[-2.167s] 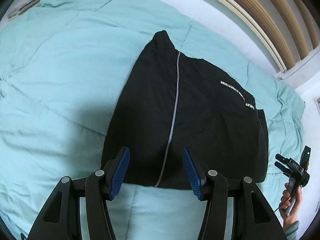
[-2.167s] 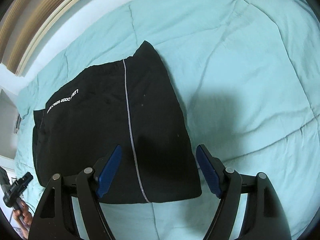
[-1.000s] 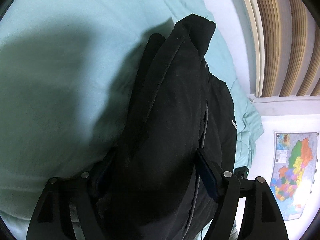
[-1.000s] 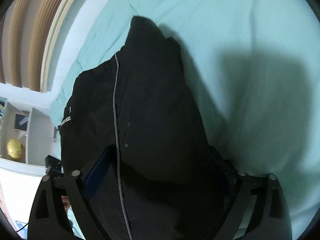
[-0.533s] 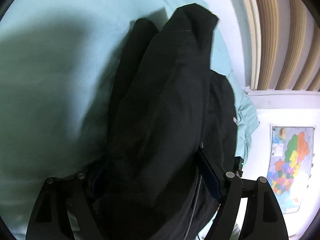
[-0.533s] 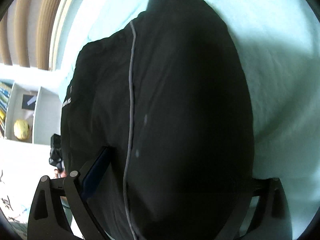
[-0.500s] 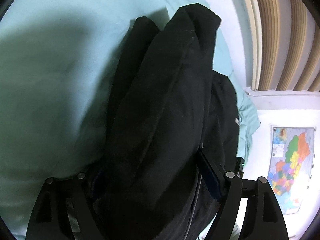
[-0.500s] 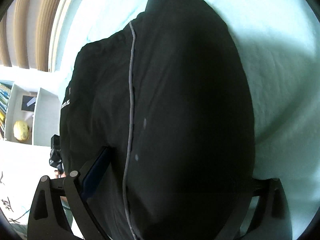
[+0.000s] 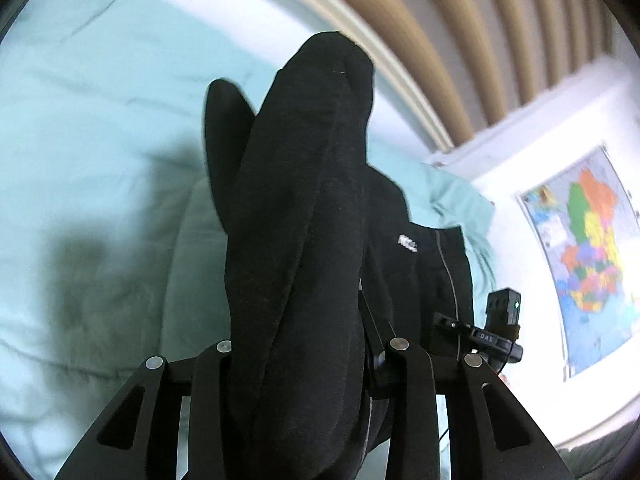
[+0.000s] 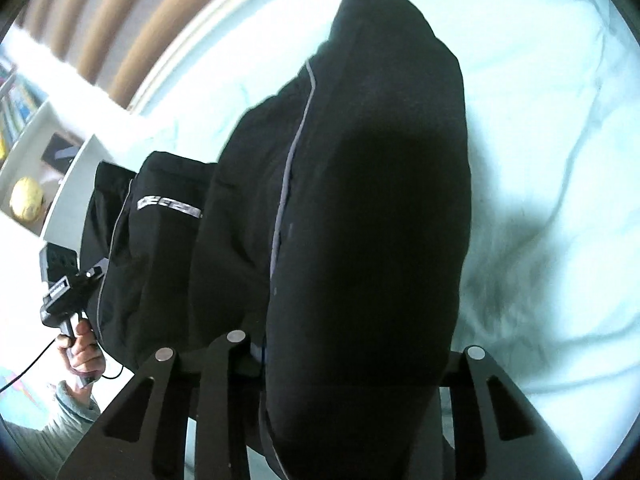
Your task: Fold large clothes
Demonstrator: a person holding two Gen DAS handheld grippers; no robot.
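A home bedroom: a bed spread with a pale teal quilt (image 9: 100, 128), a slatted wooden headboard (image 9: 472, 40) behind it, a coloured wall map (image 9: 588, 252) to one side, and a white shelf unit (image 10: 60, 184) holding books and a yellow ball (image 10: 26, 199).

Black gripper arms (image 9: 304, 360), silver screws, grey-green sleeve (image 10: 68, 412)
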